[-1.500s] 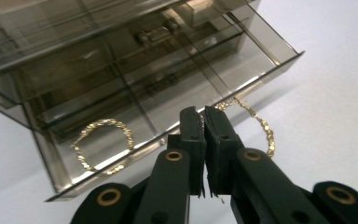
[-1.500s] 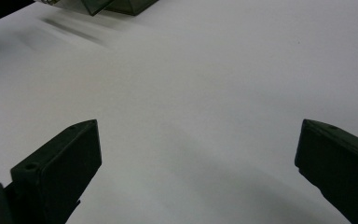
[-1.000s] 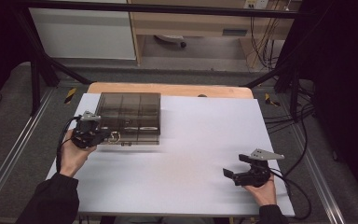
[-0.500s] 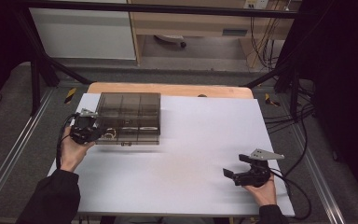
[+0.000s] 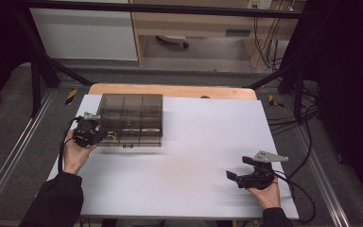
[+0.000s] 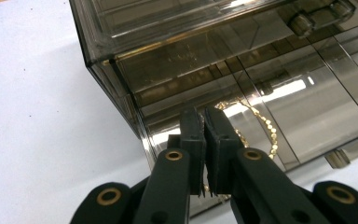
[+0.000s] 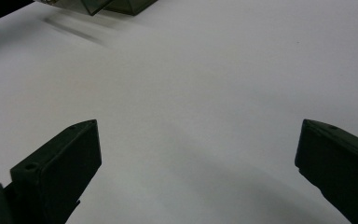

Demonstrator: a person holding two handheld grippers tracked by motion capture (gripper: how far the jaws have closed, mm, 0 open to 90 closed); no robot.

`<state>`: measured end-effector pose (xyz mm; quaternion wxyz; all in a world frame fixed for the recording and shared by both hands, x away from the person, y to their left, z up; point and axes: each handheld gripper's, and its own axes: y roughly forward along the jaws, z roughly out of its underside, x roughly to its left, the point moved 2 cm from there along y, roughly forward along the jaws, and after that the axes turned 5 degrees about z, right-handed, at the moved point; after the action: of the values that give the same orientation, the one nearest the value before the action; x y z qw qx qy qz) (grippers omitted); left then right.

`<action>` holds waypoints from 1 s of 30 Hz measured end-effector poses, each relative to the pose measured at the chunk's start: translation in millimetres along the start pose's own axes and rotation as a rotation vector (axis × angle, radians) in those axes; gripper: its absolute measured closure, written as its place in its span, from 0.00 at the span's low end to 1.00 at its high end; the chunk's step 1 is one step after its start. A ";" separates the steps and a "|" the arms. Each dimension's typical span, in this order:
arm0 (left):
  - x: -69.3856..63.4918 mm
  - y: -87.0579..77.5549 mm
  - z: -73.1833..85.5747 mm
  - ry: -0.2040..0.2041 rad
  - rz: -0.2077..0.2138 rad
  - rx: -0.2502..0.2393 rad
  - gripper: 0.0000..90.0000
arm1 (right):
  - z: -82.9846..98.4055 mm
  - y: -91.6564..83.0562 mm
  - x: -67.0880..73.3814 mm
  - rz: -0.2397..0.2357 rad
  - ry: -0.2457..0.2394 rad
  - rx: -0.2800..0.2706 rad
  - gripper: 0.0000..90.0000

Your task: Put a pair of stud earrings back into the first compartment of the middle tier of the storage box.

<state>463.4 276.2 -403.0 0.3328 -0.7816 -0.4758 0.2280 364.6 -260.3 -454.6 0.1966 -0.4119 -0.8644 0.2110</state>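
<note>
A smoky see-through compartment box (image 5: 130, 116) stands at the table's back left. My left gripper (image 5: 99, 136) is at its front left corner, low against the front wall (image 6: 191, 60). Its jaws are pressed together (image 6: 205, 135). A gold chain (image 6: 265, 126) loops out from behind them, and gold links glint between them lower down. In the high view the chain (image 5: 111, 137) shows faintly through the box front. My right gripper (image 5: 239, 168) rests near the front right of the table, jaws wide apart (image 7: 198, 154) with nothing between them.
The white table top (image 5: 203, 137) stretches bare between the box and the right gripper. A wooden strip (image 5: 170, 90) edges the far side. Black frame bars and cables (image 5: 288, 118) run off the right side. The box's corner (image 7: 121, 5) shows at the top of the right gripper view.
The left gripper has shifted slightly left and back along the box's front corner. The right gripper has stayed put.
</note>
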 end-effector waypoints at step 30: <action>-12.9 -19.1 4.9 0.017 0.079 -0.114 0.57 | -0.1 -0.1 -0.1 0.000 0.003 0.000 0.01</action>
<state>443.1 272.4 -391.7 0.2822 -0.8194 -0.4539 0.2070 364.7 -260.4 -454.4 0.1980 -0.4121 -0.8641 0.2103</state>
